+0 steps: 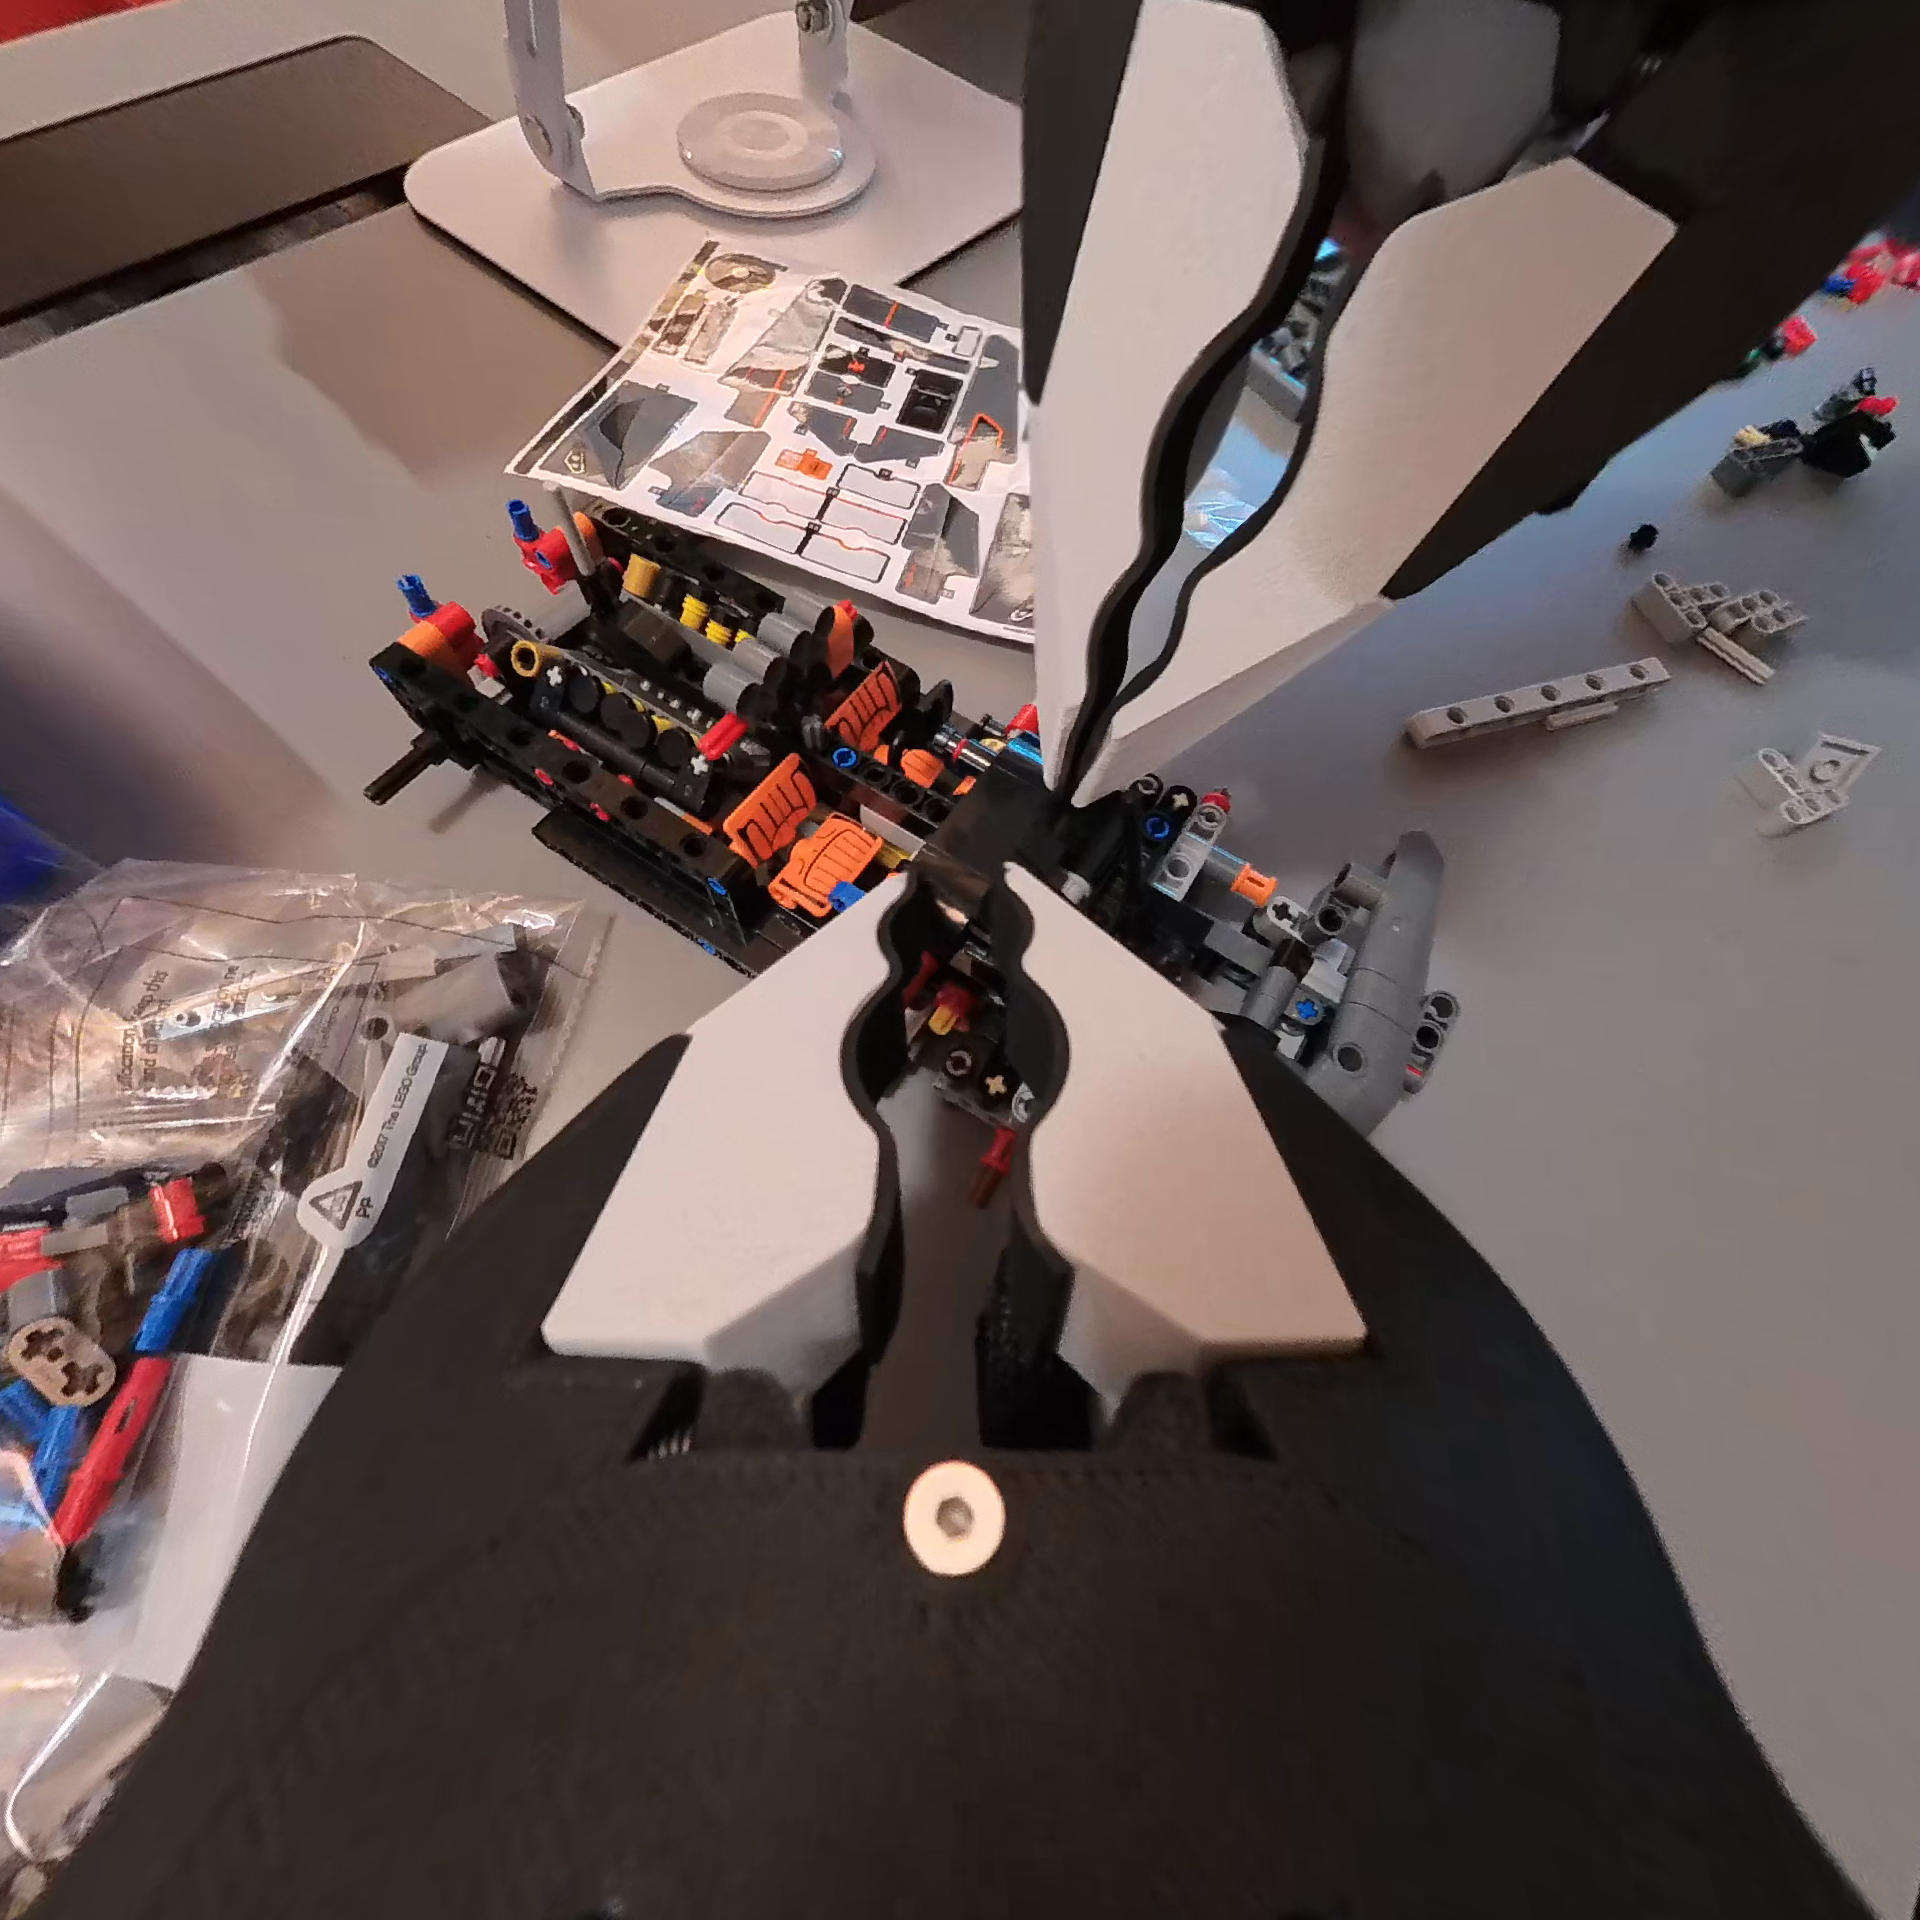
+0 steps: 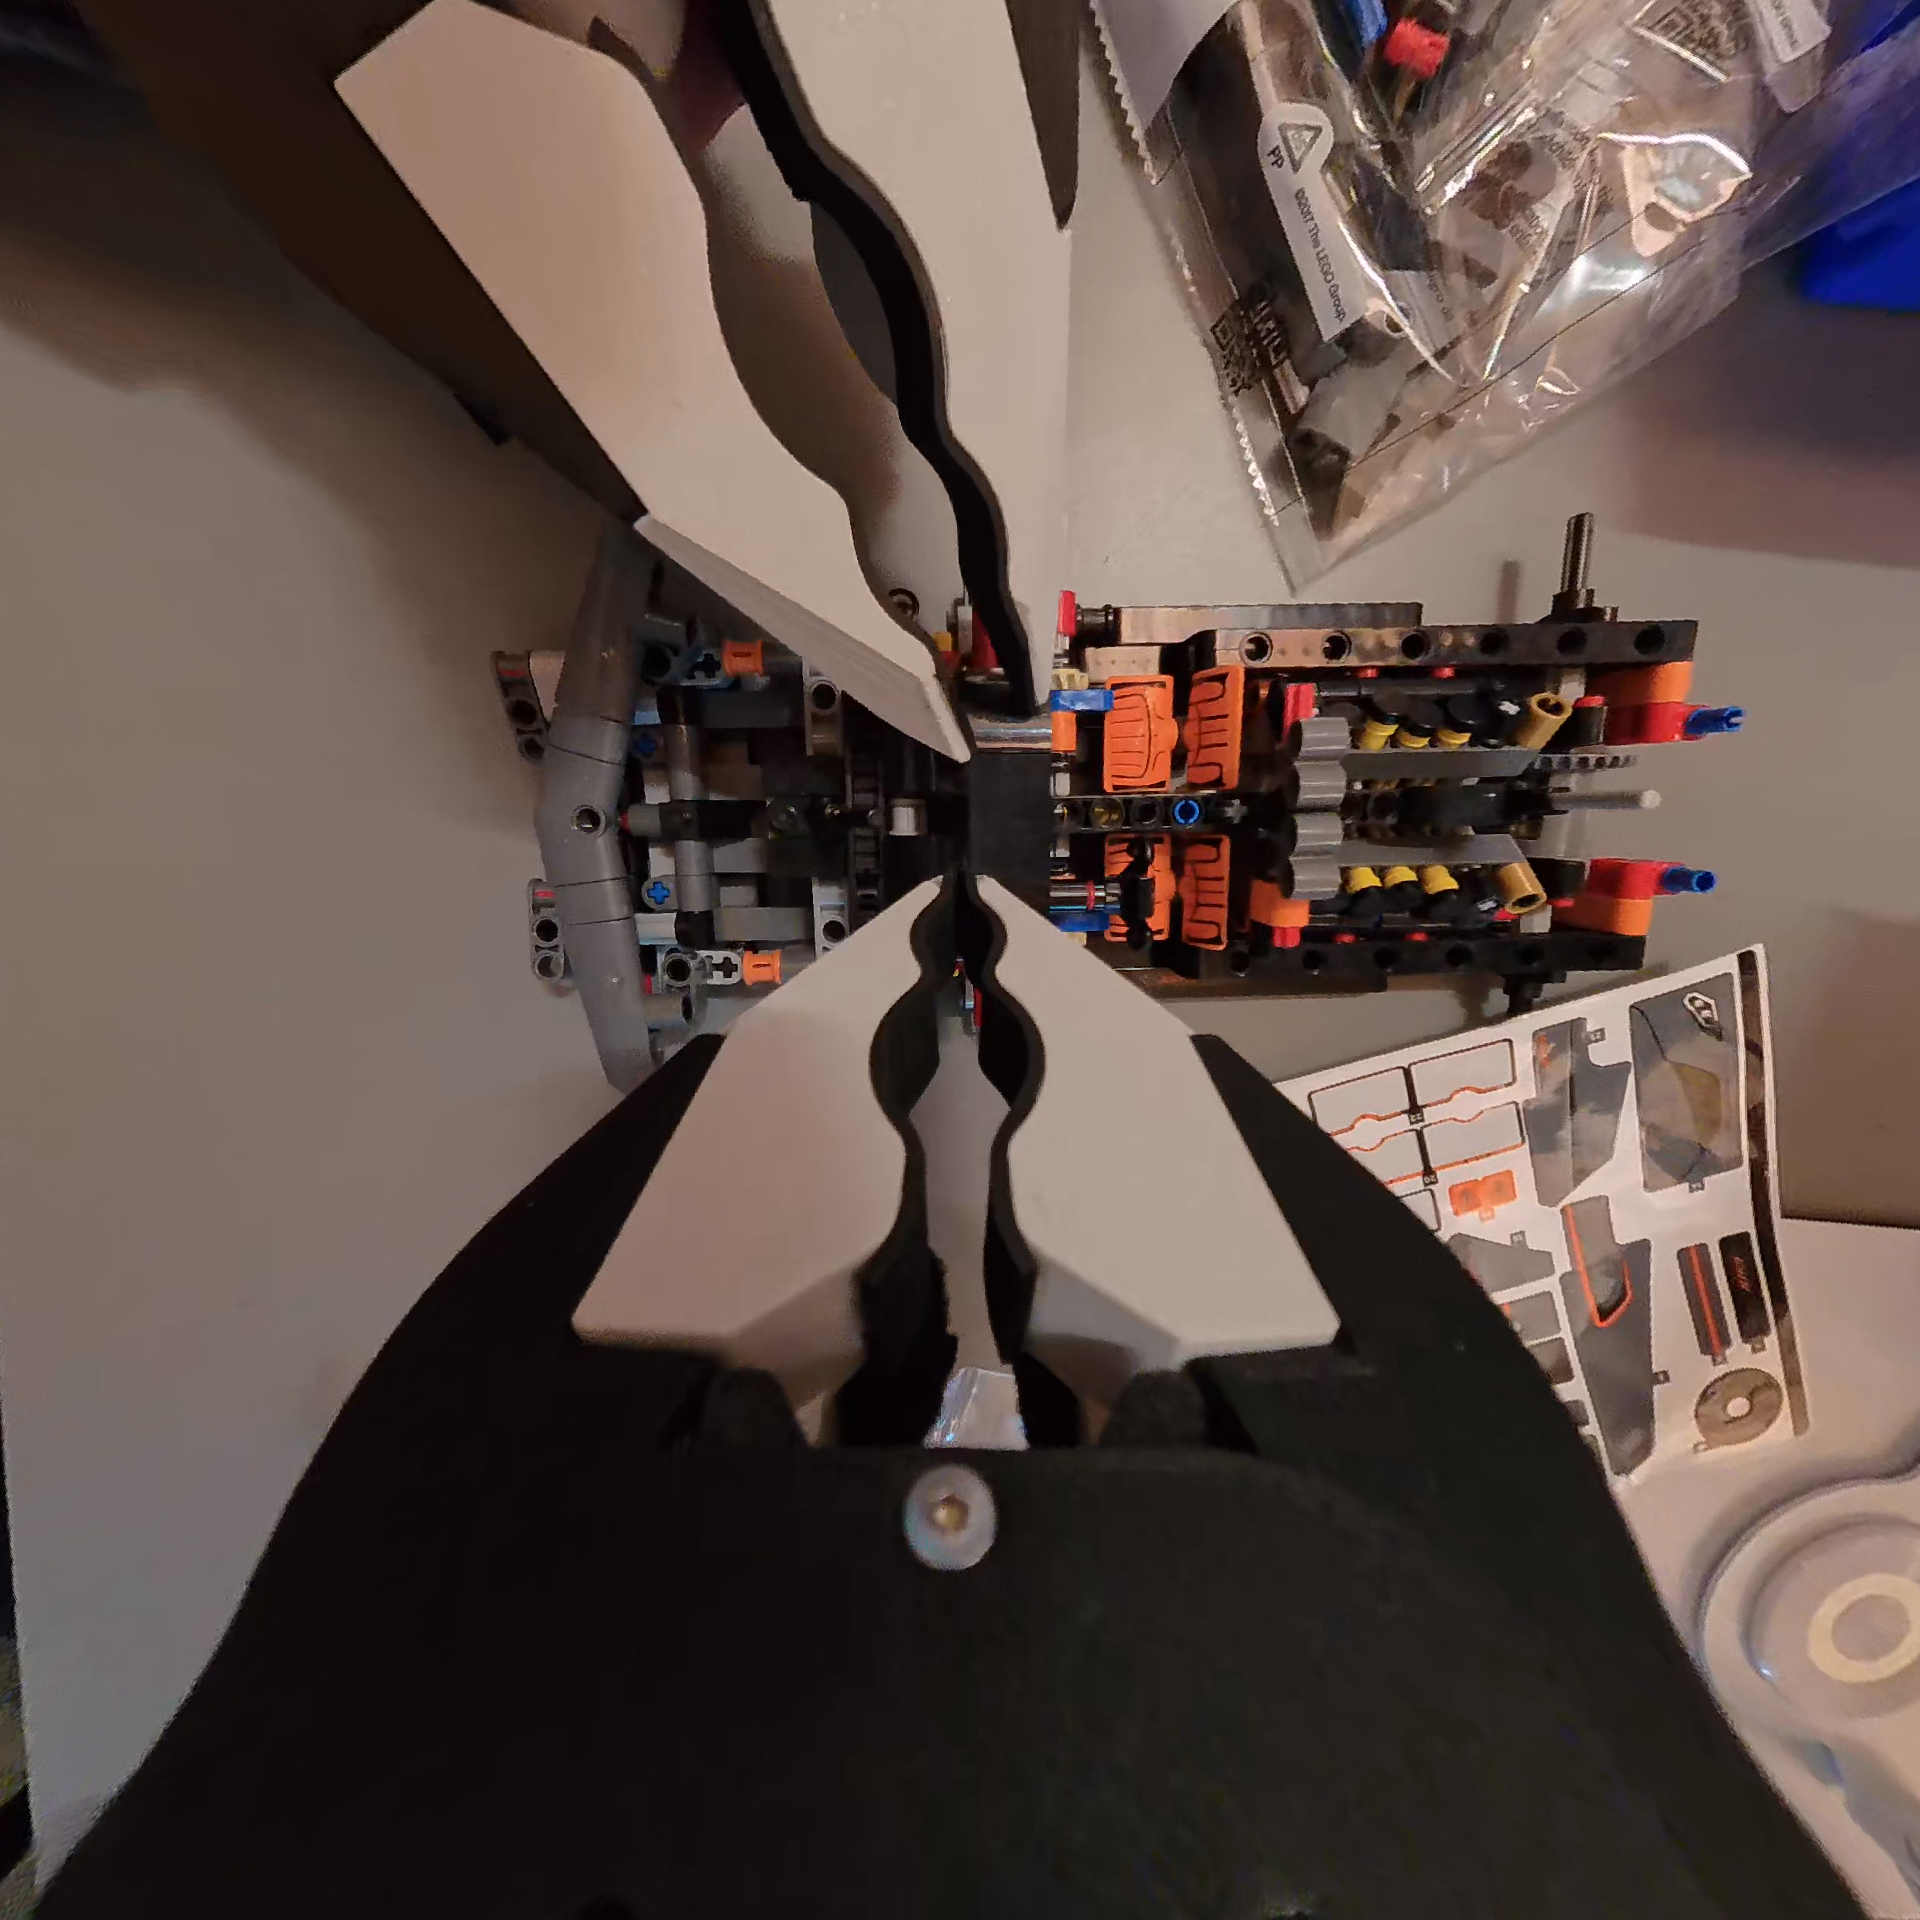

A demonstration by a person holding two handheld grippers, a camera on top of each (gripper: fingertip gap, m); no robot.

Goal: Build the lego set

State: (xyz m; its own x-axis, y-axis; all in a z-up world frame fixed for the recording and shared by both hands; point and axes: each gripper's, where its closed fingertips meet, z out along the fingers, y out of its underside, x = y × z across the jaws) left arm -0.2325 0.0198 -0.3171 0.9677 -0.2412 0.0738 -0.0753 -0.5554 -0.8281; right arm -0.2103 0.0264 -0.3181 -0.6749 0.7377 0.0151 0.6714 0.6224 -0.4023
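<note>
Both tools nearly closed: left tool (image 1: 961, 883), right tool (image 2: 961, 883) pinching black panel (image 2: 1003, 805) atop chassis (image 2: 1351, 800).

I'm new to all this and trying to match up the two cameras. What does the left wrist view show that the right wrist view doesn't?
Only the left wrist view shows the loose grey beams and small scattered parts lying to the right on the table.

Only the right wrist view shows the model from straight above, both rows of orange seats side by side.

Both show the lego model, the sticker sheet, the clear bag of parts, a white stand base, and the left gripper and right gripper meeting over the model's black middle piece.
</note>
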